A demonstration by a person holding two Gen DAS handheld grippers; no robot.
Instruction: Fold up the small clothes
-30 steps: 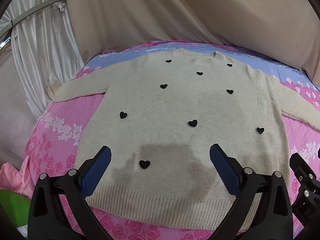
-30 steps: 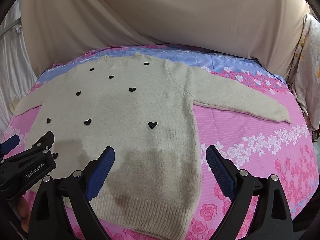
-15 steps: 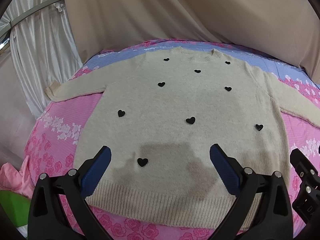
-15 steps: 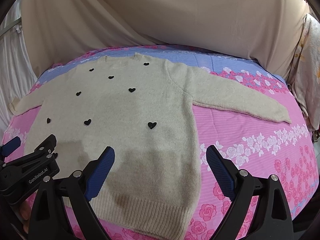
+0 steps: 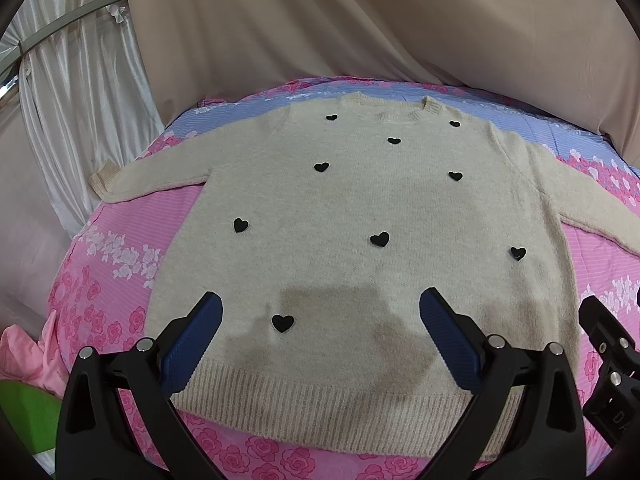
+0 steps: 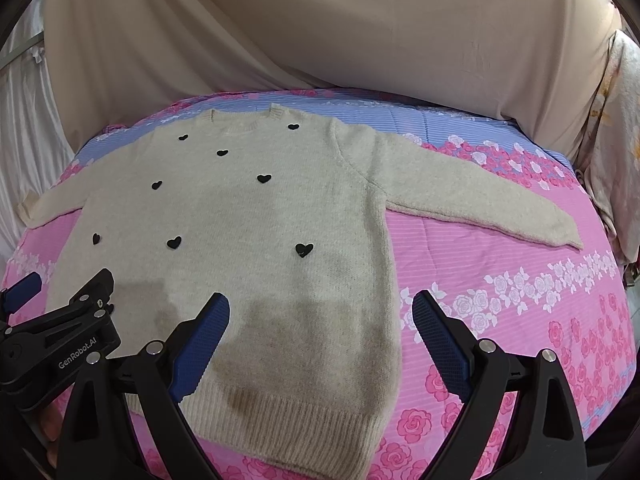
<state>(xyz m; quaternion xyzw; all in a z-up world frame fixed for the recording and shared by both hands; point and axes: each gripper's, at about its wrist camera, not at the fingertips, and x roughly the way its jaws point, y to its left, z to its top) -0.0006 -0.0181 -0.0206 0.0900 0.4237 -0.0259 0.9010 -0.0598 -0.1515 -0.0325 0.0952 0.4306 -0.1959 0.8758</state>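
A cream knit sweater (image 5: 360, 208) with small black hearts lies flat and face up on a pink and blue floral sheet (image 5: 120, 264), both sleeves spread out sideways. It also shows in the right wrist view (image 6: 256, 216), with its right sleeve (image 6: 480, 204) stretched out. My left gripper (image 5: 320, 320) is open and empty, held above the hem. My right gripper (image 6: 320, 320) is open and empty above the sweater's lower right corner. The left gripper's body (image 6: 60, 344) shows at the right view's left edge.
Beige cloth (image 5: 360, 32) hangs behind the bed. A white curtain (image 5: 80, 92) hangs at the left. A pink garment (image 5: 24, 356) and something green (image 5: 24, 412) lie at the bed's lower left. Floral fabric (image 6: 616, 128) hangs at the far right.
Both grippers have drawn back slightly toward the hem; the sweater sits a little higher in both views. Nothing was grasped.
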